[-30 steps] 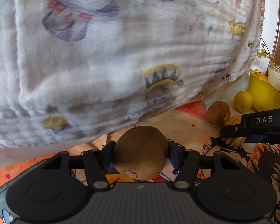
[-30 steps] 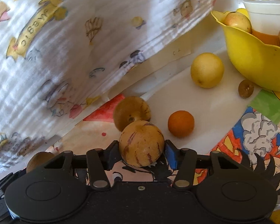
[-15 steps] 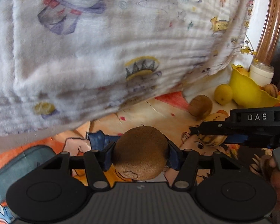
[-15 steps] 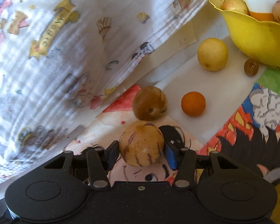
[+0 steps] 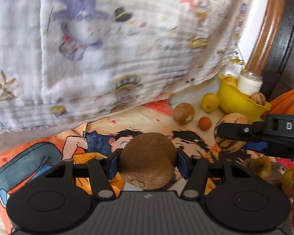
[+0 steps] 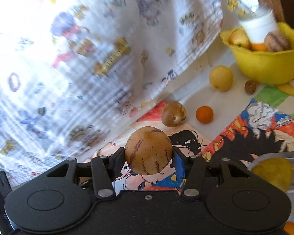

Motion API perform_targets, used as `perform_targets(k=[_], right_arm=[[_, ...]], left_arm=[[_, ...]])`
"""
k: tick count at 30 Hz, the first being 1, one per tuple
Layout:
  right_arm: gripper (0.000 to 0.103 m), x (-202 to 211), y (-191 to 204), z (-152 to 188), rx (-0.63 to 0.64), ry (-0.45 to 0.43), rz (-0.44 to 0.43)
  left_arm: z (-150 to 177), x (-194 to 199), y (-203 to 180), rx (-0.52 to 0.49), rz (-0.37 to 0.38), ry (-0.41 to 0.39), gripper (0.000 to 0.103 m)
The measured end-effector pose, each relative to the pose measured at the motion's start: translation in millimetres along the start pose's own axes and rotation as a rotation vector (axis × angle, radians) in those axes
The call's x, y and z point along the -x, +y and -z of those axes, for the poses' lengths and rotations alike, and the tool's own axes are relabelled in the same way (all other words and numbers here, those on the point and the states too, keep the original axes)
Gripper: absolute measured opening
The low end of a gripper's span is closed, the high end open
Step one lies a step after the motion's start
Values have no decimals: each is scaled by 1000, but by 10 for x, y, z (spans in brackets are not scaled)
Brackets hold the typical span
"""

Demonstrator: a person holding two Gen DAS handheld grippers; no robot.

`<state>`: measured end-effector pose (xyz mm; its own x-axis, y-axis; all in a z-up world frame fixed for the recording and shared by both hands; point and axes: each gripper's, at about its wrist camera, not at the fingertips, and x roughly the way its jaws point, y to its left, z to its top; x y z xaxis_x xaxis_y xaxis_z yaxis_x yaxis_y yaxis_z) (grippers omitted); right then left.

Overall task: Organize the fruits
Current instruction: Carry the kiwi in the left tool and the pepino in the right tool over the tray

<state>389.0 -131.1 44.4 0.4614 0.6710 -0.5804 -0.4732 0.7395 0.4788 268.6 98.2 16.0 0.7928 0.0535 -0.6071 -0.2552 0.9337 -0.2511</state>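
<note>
Kiwi (image 5: 148, 159): clamped between the left claw (image 5: 147, 161) pads, held clear above the cartoon-print worktop (image 5: 39, 156). Its long axis appears to run up-down in the left wrist view, though motion blur makes that uncertain.

Striped brown fruit (image 6: 148, 150): clamped in the right claw (image 6: 149, 153), also held off the worktop. In the left wrist view the right claw sits to the right of the left one, nearer the far right corner.

Yellow bowl (image 6: 264, 68): at the far right corner of the worktop, already holding a few fruits and a white jar (image 6: 258, 27). It lies ahead and to the right of both claws; the right claw is the nearer one, so its fruit would likely go in first.

Loose on the worktop between claws and bowl: a second brown fruit (image 6: 173, 113), a small orange (image 6: 204, 114), a lemon (image 6: 221, 77), a small dark nut-like item (image 6: 250, 86).

Printed cloth (image 5: 107, 39) hangs along the far edge.

Change from a second ago: both claws have pulled back and risen; the bowl and loose fruits look smaller and farther. Grips unchanged.
</note>
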Motion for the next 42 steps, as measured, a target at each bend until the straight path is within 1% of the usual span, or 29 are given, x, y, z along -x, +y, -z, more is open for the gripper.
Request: perform_targets(k=[9, 17, 24, 30, 33, 37, 42], right_arm=[[54, 731, -113, 163, 5, -82, 26], [54, 1323, -357, 378, 26, -155, 95], [54, 1735, -637, 657, 26, -209, 187], [54, 1937, -867, 922, 19, -225, 263], [54, 1990, -999, 1045, 4, -219, 289], [54, 1979, -1134, 1176, -12, -208, 319], [54, 1911, -1226, 1300, 1, -200, 345]], left_arm=[[47, 351, -408, -60, 53, -14, 62], [123, 579, -903, -143, 109, -23, 62], [318, 670, -1330, -181, 181, -10, 62], [550, 663, -1610, -220, 242, 31, 62], [654, 627, -1698, -229, 256, 56, 62], [794, 568, -1787, -254, 262, 82, 62], [924, 485, -1841, -274, 278, 106, 62]])
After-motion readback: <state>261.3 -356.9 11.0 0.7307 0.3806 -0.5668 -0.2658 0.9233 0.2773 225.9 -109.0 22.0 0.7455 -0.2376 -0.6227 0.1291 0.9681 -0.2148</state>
